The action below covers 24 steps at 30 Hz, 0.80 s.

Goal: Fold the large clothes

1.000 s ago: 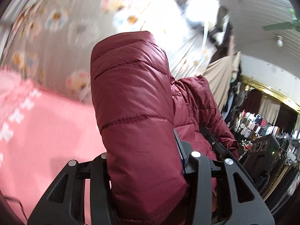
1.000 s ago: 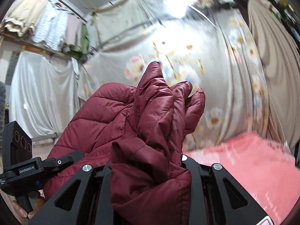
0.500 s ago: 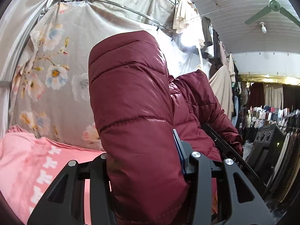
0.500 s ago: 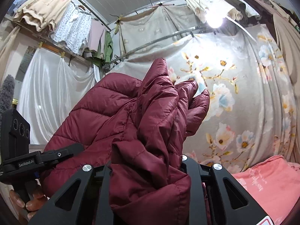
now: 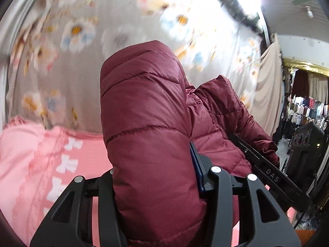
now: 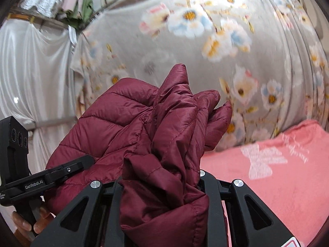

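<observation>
Two wrist views show one maroon puffer jacket [image 5: 148, 135] held up between both tools. Left view: the left tool [image 5: 156, 189] is clamped on a thick quilted fold that rises straight ahead of it; off to its right the right tool [image 5: 267, 170] grips the same jacket, before racks of clothes [image 5: 308, 107]. Right view: the right tool [image 6: 162, 187] pinches bunched fabric; to its left the left tool [image 6: 51, 175], with fingers [image 6: 41, 224] on its handle. Both point roughly level over a pink blanket [image 6: 287, 175].
</observation>
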Tool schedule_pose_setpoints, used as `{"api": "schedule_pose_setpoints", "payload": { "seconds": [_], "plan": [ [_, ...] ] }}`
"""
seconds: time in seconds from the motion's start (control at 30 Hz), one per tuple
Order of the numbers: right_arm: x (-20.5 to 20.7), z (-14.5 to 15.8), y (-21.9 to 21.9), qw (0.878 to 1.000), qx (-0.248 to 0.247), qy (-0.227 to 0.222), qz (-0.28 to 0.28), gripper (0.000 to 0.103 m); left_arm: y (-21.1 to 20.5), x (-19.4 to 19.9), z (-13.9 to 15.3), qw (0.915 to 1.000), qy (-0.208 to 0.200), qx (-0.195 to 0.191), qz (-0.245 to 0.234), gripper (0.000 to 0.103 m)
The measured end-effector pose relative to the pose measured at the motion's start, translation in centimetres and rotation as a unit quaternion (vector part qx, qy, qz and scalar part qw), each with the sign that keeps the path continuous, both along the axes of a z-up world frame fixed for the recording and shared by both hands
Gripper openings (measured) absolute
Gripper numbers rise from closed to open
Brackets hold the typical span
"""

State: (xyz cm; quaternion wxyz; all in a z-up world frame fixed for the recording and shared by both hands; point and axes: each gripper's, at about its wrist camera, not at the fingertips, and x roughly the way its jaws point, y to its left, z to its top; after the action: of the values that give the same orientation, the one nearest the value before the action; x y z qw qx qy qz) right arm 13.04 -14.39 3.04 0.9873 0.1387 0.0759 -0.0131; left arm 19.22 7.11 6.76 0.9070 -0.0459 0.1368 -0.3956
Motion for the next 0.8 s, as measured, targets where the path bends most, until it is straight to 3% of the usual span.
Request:
{"api": "schedule_pose_setpoints", "payload": {
  "seconds": [0.43,0.67,0.8],
  "plan": [
    [7.7,-11.5,-1.1,0.993,0.019,0.113,0.010,0.019,-2.0,9.5,-13.0,0.9945,0.096,0.036,0.017,0.043],
    [9.5,-16.6,-1.1,0.985,0.019,0.170,0.006,0.019,-2.5,11.4,-17.8,0.9902,0.125,0.054,0.032,0.043],
    [10.1,-17.4,-1.6,0.979,0.038,0.197,0.017,0.020,-2.3,11.4,-19.3,0.9892,0.129,0.060,0.034,0.045]
  ]
}}
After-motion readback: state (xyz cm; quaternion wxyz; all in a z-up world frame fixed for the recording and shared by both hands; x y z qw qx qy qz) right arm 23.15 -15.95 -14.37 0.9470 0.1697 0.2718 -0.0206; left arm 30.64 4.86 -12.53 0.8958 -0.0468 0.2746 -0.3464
